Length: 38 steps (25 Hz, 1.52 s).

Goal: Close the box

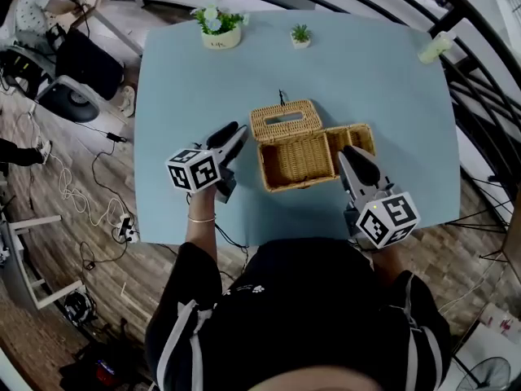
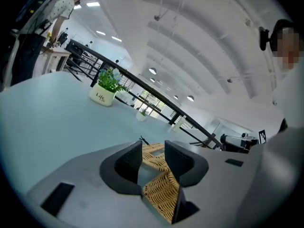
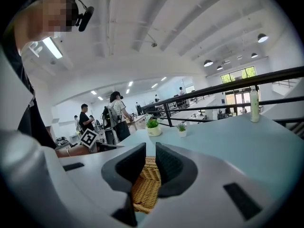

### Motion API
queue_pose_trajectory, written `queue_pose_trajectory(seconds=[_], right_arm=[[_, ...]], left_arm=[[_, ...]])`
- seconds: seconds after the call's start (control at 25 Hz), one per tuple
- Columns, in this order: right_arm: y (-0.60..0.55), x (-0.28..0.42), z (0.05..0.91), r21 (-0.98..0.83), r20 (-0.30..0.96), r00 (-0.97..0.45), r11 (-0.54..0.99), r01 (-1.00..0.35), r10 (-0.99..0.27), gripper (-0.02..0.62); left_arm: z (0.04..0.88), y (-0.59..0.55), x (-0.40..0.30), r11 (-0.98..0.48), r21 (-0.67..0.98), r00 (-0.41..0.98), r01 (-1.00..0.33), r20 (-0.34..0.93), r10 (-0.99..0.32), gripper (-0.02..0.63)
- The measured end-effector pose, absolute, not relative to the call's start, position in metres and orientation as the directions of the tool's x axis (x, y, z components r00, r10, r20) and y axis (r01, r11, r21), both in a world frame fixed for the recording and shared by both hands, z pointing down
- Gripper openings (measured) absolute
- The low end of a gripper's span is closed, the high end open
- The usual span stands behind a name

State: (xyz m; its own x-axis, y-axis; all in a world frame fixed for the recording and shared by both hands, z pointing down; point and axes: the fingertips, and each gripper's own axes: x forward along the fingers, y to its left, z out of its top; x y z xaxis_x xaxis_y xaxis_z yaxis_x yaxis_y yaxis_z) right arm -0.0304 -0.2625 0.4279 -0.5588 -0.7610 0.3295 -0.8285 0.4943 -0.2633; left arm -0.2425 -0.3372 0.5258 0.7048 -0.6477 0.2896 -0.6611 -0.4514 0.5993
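An open wicker box [image 1: 297,160] stands mid-table. Its slotted lid [image 1: 285,120] lies tipped back behind it, and a second wicker flap [image 1: 360,135] lies out to its right. My left gripper [image 1: 236,131] rests just left of the box, tips near the lid's left end. In the left gripper view [image 2: 153,158] the jaws stand apart, with the box [image 2: 161,190] showing through the gap and no pad on it. My right gripper [image 1: 351,151] sits at the right flap. The right gripper view [image 3: 151,163] shows a narrow gap between the jaws, with wicker [image 3: 145,191] below and beyond it.
The light blue table [image 1: 366,72] carries a white flower pot [image 1: 220,32], a small potted plant [image 1: 301,35] and a pale bottle [image 1: 434,47] along its far edge. An office chair [image 1: 73,80] and floor cables lie to the left. A dark railing [image 1: 480,72] runs on the right.
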Motion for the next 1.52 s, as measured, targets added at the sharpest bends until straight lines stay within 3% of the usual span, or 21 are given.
queue_pose_trajectory(seconds=[0.36,1.08,1.52], right_arm=[[-0.272,-0.038,0.442,-0.278,0.360,-0.543,0.469,-0.838,-0.758,0.063],[-0.287,-0.035,0.459,-0.275,0.397,-0.505,0.425,-0.862,-0.766,0.063],[-0.288,-0.032,0.459,-0.279,0.394,-0.502,0.421,-0.863,-0.770,0.063]], left_arm=[[0.560,-0.352,-0.238,-0.341,0.775,0.754,-0.532,0.250,-0.608,0.146],[0.591,-0.370,-0.222,-0.190,0.931,0.802,-0.311,0.150,-0.578,0.156],[0.589,-0.374,-0.222,-0.177,0.938,0.787,-0.298,0.137,-0.601,0.141]])
